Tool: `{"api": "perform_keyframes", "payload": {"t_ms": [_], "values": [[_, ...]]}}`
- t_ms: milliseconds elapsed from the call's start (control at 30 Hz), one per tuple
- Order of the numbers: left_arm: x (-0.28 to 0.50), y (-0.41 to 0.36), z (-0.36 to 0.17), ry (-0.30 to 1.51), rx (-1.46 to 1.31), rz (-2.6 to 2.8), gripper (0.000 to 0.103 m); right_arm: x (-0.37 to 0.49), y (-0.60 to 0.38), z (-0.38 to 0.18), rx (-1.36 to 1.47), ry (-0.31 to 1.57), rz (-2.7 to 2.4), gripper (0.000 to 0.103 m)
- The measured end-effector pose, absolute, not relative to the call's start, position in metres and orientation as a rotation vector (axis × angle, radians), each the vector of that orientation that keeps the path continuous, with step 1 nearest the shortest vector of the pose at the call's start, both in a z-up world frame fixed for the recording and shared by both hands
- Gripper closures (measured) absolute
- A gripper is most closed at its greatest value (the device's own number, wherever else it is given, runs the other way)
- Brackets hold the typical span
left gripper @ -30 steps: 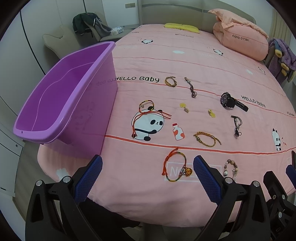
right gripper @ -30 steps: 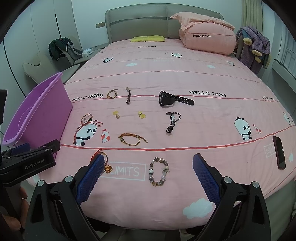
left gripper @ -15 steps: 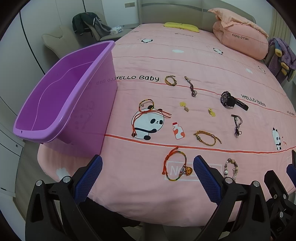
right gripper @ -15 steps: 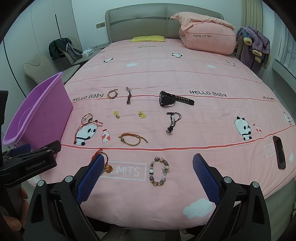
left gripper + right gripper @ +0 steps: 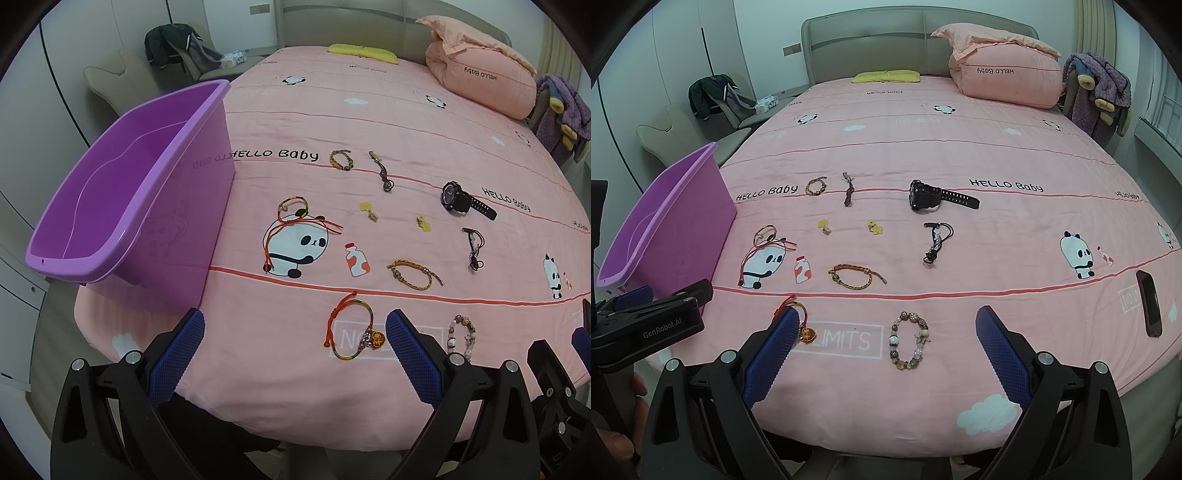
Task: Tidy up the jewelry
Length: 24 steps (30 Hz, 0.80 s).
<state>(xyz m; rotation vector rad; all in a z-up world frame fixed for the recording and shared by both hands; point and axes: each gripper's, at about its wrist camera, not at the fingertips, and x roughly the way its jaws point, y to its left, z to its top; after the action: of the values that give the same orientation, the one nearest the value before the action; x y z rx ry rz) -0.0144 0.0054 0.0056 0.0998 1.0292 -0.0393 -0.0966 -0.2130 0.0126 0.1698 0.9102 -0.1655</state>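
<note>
Several pieces of jewelry lie spread on the pink bed. Nearest are an orange cord bracelet with a gold charm point(image 5: 352, 328) and a beaded bracelet point(image 5: 908, 339). Farther off lie a braided bracelet point(image 5: 855, 277), a black watch point(image 5: 932, 195), a black cord charm point(image 5: 934, 240), two yellow flower pieces point(image 5: 824, 226) and a red string bracelet point(image 5: 295, 218). An empty purple bin point(image 5: 122, 192) stands at the bed's left edge. My left gripper point(image 5: 293, 356) is open above the near edge. My right gripper point(image 5: 884, 356) is open, over the beaded bracelet.
A black phone point(image 5: 1148, 308) lies at the bed's right edge. A folded pink quilt point(image 5: 1008, 77) and a yellow pillow point(image 5: 886, 76) sit at the headboard. A chair with a dark jacket point(image 5: 713, 96) stands left of the bed.
Both grippers have barely moved; the views shift very slightly. Nothing was picked up or released.
</note>
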Motion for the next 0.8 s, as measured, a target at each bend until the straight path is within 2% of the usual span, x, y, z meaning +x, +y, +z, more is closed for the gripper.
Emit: {"api": "perform_keyframes", "payload": {"t_ms": [800], "values": [[-0.01,0.006,-0.009,1.054,0.1,-0.041,0.006,-0.093,-0.216,0.0,0.189,0.932,-0.151,0.011]]}}
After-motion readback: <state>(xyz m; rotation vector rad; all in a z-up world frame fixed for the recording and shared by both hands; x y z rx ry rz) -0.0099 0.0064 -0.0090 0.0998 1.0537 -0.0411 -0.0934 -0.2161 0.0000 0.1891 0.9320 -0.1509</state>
